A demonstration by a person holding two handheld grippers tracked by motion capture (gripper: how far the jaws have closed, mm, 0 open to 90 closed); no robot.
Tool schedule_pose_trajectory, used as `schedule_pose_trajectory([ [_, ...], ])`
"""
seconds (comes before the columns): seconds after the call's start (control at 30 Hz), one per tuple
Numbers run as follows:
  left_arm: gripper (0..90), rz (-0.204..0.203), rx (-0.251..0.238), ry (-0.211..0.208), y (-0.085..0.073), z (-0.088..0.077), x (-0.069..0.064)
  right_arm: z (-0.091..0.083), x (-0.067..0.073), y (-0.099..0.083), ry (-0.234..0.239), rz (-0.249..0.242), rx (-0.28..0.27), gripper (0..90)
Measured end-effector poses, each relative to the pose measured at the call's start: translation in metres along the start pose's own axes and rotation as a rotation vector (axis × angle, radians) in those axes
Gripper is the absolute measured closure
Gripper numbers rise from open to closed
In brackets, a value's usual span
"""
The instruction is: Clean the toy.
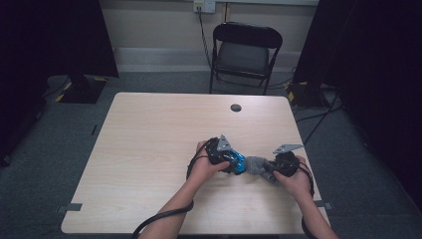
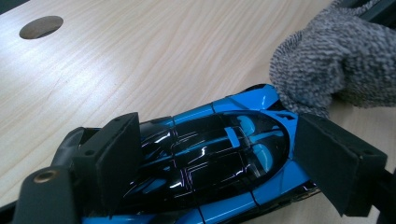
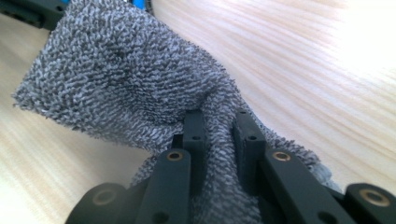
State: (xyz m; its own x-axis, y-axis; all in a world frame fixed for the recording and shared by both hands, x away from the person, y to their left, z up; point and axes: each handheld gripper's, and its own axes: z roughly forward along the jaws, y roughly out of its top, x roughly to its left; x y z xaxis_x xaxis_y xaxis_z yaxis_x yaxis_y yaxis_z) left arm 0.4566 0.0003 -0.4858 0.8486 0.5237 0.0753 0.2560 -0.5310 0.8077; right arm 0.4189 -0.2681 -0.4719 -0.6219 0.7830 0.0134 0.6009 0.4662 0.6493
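The person is wiping a blue toy car (image 2: 219,158) with a grey cloth (image 3: 126,79), near the front-right part of the wooden table (image 1: 149,149). The left gripper (image 1: 234,163) is grasping the car across its body, the two black pads (image 2: 112,158) pressing on either flank with the dark glossy canopy showing between them, and the car is sitting low, at or just above the tabletop. The right gripper (image 1: 271,169) is clenching a bunched fold of the cloth, its jaws drawn tight around the fabric while the loose, fluffy end is billowing out ahead of them and touching the car's blue end. To do this step well, the left grip is probably best kept firm and steady so the car is not twisting under the rubbing, while the right hand is dragging the cloth's free end along the bodywork in short strokes, keeping fabric rather than hard jaw tips against the shiny paint. Working from the exposed end toward the canopy seems sensible, since the pads are covering the flanks. In the high view both forearms are coming in from the bottom edge and converging, the left hand (image 1: 204,167) wrapping its gripper from the left side, the right hand (image 1: 293,179) angling inward from the right, the two grippers pointing toward each other with the cloth between them
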Motion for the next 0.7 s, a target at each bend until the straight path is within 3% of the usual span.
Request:
schedule_pose_trajectory([
  [0.27, 15.4, -0.002, 0.001, -0.002, 0.0, 0.0, 0.0, -0.001, -0.006, -0.001, -0.039, 0.038, -0.018, 78.1],
  [0.7, 15.4, -0.004, -0.002, -0.003, 0.0, 0.0, 0.0, -0.016, -0.012, 0.0, -0.13, 0.069, -0.095, 77.9],
])
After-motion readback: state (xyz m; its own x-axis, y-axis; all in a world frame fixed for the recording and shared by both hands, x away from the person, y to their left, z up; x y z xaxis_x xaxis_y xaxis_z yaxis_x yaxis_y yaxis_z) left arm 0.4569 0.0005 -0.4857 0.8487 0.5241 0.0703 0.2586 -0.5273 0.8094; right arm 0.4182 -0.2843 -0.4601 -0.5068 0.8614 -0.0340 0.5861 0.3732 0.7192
